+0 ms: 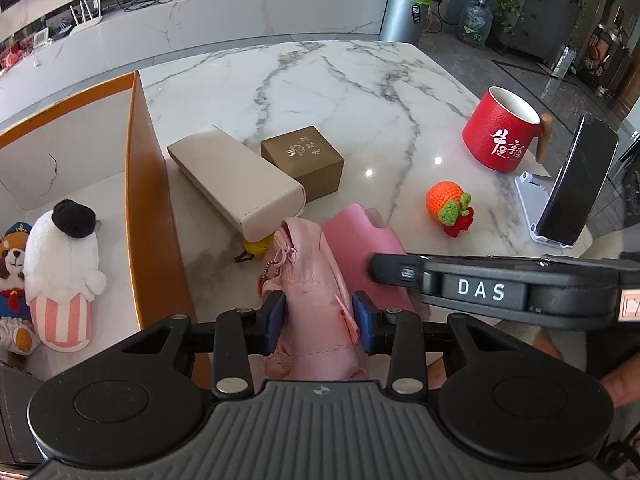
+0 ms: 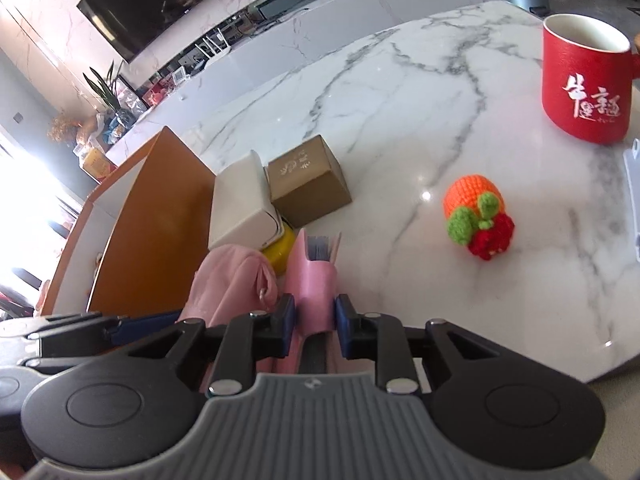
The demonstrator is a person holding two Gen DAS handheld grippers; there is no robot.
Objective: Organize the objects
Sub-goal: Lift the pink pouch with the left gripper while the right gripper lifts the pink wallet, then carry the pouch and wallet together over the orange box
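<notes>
My left gripper (image 1: 319, 316) is shut on a pink fabric pouch (image 1: 310, 280) near the table's front edge. My right gripper (image 2: 315, 320) is shut on a pink card holder (image 2: 314, 276) just right of the pouch (image 2: 232, 280); it also shows in the left wrist view (image 1: 360, 240). An orange-walled storage box (image 1: 148, 200) stands at the left, holding a white plush slipper (image 1: 64, 272) and a dog plush (image 1: 12, 272). A beige case (image 1: 236, 184), a brown box (image 1: 304, 160) and a crochet orange (image 1: 450, 206) lie on the marble table (image 1: 340, 80).
A red mug (image 1: 502, 132) stands at the right, with a phone on a white stand (image 1: 576, 184) beside it. A yellow object (image 1: 256, 248) peeks out under the beige case. A long counter and a bin (image 1: 404, 12) lie beyond the table.
</notes>
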